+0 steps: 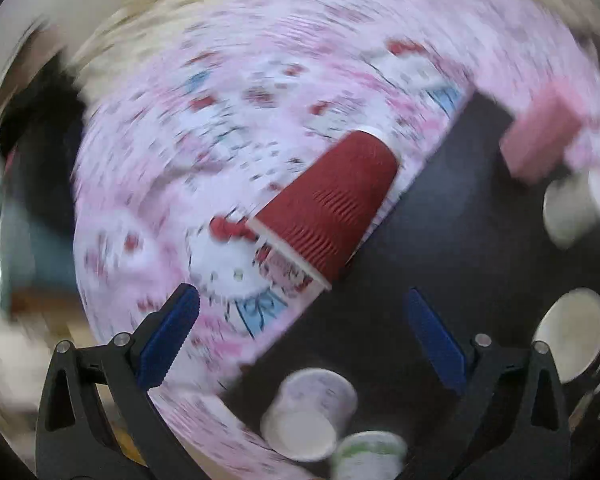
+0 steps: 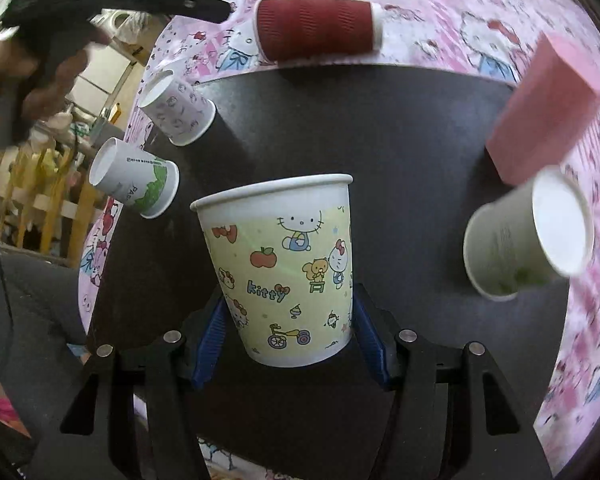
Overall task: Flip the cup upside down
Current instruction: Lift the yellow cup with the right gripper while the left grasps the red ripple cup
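Right wrist view: the pink cloth (image 2: 440,8) fills the far side ahead of the right gripper (image 2: 288,332), and a dark mat (image 2: 400,128) lies on it directly beyond the fingers. A pink box (image 2: 548,108) stands far right of the gripper, on the mat's edge. The yellow cup (image 2: 284,268) sits between the blue pads, which pinch it low on both sides, its rim pointing away from the camera. A red cup (image 2: 320,30) lies on its side straight ahead at the mat's far edge. Right of the gripper stands a white cup (image 2: 528,236); to the left stand a green-print cup (image 2: 136,176) and a pale cup (image 2: 176,108), bases up. Far upper left, a hand (image 2: 32,76) holds the left gripper (image 1: 300,320), whose jaws are spread wide around nothing, the red cup just beyond them.
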{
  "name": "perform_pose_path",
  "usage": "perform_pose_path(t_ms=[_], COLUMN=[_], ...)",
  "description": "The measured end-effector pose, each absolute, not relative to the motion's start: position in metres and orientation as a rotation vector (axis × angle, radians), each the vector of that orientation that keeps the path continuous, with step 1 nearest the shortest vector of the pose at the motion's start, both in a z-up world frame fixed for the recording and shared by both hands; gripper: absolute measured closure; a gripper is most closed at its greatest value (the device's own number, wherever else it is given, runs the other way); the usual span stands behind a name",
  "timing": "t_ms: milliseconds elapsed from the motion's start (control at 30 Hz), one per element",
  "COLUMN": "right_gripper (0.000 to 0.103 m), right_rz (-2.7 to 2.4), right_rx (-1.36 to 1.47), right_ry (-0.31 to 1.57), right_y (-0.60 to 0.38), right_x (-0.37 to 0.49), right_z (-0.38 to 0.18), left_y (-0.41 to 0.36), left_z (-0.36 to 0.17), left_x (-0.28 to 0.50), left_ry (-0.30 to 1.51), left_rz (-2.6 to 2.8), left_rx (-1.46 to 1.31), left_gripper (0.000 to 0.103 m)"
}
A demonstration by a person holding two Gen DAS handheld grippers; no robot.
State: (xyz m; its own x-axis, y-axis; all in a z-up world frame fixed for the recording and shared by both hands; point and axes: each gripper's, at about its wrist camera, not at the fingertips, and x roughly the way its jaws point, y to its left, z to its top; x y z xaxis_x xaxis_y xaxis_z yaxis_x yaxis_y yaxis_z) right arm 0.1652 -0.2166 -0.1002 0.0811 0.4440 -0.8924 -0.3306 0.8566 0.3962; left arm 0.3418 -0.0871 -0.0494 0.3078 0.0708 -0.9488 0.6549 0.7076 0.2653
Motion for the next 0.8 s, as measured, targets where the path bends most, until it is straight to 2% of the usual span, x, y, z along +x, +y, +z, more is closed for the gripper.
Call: perform_pose_path(t_ms=[100,467,533,567,667,800], right_gripper=[0.042,0.042,0.042,0.042,0.042,0.042], right_rz=[0.572,0.600,0.602,0.606,0.612,0.613], right_rx=[0.110,0.172,0.166,0.167,0.169,0.159], right_ry=[1.369,1.440,1.439,1.435,1.433,1.425], right_y=[-0.220,-0.222,-0.220,-0.219,-0.219,-0.218], right_x=[0.160,0.161,0.161,0.160,0.160,0.162], right_z=[-0.103,-0.132,-0.133,-0.132,-0.131,-0.129], left_y=[-0.108,-0.174,-0.177,-0.177,-0.178,-0.178], left_z=[-0.066,-0.136,-0.144,-0.148,-0.156,-0.151], left_x=[0.362,0.405,0.415,0.419,0.423,0.417], left_ry=[1.309,1.389,1.393,1.420,1.422,1.363], left_rz=[-0.497,-0.550,-0.537,-0.538,-0.530,-0.541], left_rx=[0.809,1.145,1.104,1.079,1.082,1.074], left_gripper=[0.001,0.002,0.006,0.012,0.036,0.037])
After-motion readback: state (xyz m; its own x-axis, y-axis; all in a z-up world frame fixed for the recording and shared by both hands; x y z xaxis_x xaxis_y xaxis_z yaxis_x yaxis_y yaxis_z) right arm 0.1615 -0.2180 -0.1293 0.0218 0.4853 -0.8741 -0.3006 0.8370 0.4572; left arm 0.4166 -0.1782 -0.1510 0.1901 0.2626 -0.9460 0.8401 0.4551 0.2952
